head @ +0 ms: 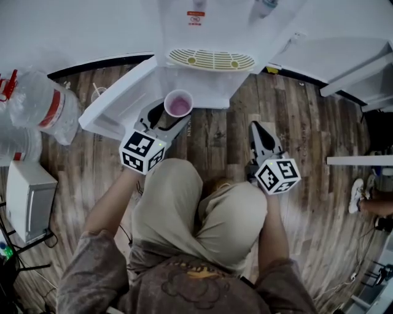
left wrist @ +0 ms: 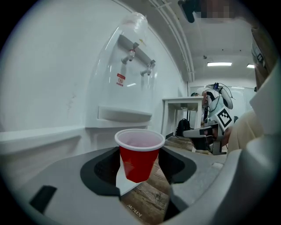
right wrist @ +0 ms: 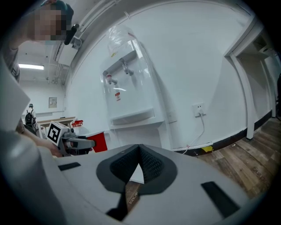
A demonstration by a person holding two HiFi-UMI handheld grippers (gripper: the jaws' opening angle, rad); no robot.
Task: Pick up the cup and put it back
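Upright red cup (head: 178, 103), pinched off the floor in the left gripper (head: 171, 114), just before the water dispenser (head: 209, 59). White panel (head: 116, 98) jutting close at its left; water bottles (head: 37, 110) beyond. Right gripper (head: 256, 130) pressed together, empty, well apart over bare wooden floor (head: 307, 116).

Water dispenser (head: 212, 37) is running off top edge, w/ its red label (head: 194, 18) showing too small to read.
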